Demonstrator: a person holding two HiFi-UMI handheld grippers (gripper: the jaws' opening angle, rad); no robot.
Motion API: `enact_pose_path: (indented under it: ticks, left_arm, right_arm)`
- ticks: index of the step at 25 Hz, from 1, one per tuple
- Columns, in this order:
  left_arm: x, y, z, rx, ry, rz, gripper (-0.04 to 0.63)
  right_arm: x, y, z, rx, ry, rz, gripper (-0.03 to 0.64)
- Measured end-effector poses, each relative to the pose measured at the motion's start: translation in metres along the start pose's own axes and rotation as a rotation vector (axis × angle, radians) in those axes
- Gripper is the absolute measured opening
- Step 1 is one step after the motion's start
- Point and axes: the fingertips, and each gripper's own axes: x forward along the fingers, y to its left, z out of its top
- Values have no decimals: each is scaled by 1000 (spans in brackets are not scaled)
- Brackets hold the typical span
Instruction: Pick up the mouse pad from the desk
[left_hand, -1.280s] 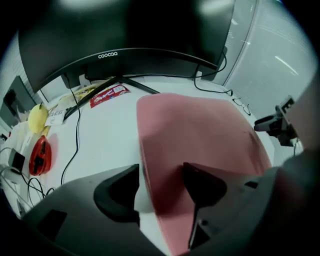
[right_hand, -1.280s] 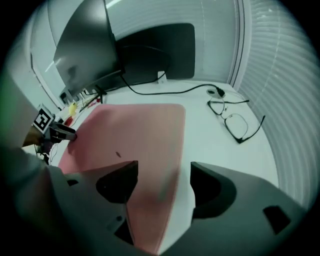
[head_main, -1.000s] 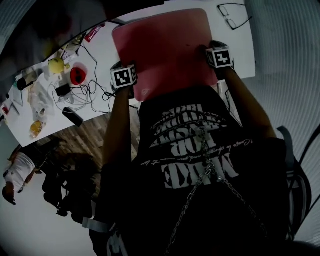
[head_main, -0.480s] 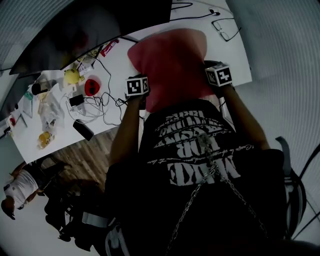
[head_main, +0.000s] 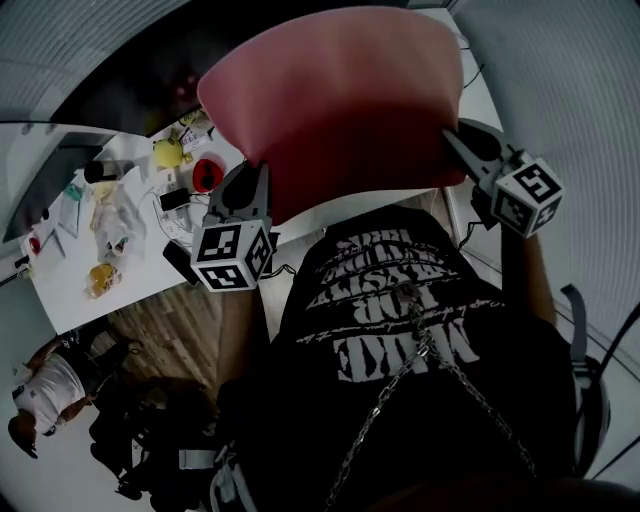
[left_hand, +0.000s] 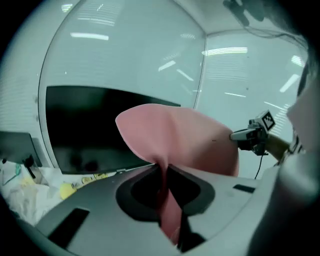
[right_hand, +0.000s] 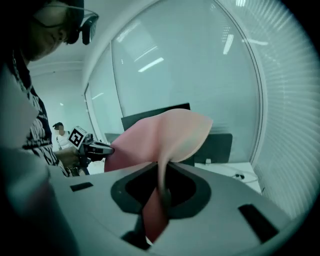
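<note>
item: mouse pad (head_main: 340, 90), pink, soft, large sheet. location: in the air between your two tools, above the near edge of the desk (head_main: 60, 290) and, as far as the head view shows, touching nothing on it. item: left gripper (left_hand: 165, 175), jaws drawn together on the pad's near left corner, with the thin pink edge pinched in the slot and the rest of the sheet fanning up beyond it. item: right gripper (right_hand: 161, 187), jaws likewise clamped on the near right corner, with a tongue of pad hanging below the pinch. reason for the hold: a sheet this limp would probably fold and swing from a single corner, so you grip it at two corners well apart and it stays spread like a sail. even so it bows between the grips, and both gripper views show it creased at the bite. both tools point outward and slightly down, which lets the far part of the pad stand up in front of you. also on the desk, at your left, all apart from the pad: a yellow object (head_main: 166, 152), a red round object (head_main: 207, 172), a tangle of cables (head_main: 160, 215) and a dark monitor (left_hand: 90, 130) at the back. status, as a judgement: the pick-up looks essentially done. the main risk is the thin edge slipping from a shallow pinch if you pull the corners apart.
</note>
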Motion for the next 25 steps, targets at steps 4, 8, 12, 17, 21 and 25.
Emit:
enact_pose_path:
  ticks: [4,8,12,17,21,25]
  left_arm:
    - [-48,10,55,39,-123,-1,55]
    - [-82,9,85,70,-192,-12,54]
    - [-93,7,88,101,-189,-25,55]
    - [-76,9,66,92,-116,-48,55]
    - [-53,7,49,68,-41,-71,55]
    - [-29,0,29,43,28,-98,55]
  right_arm:
    - [-17,34,62,-90,-84,16,53]
    - [-31,55,92,-134,-135,18,53]
    - [-37,57,92,-123,-140,6,54]
    - [-21,47,66,-76,-73,5,54]
    - [-11,37,49,-39,-4,8,54]
    - [-2,22,30,-9,52,9,55]
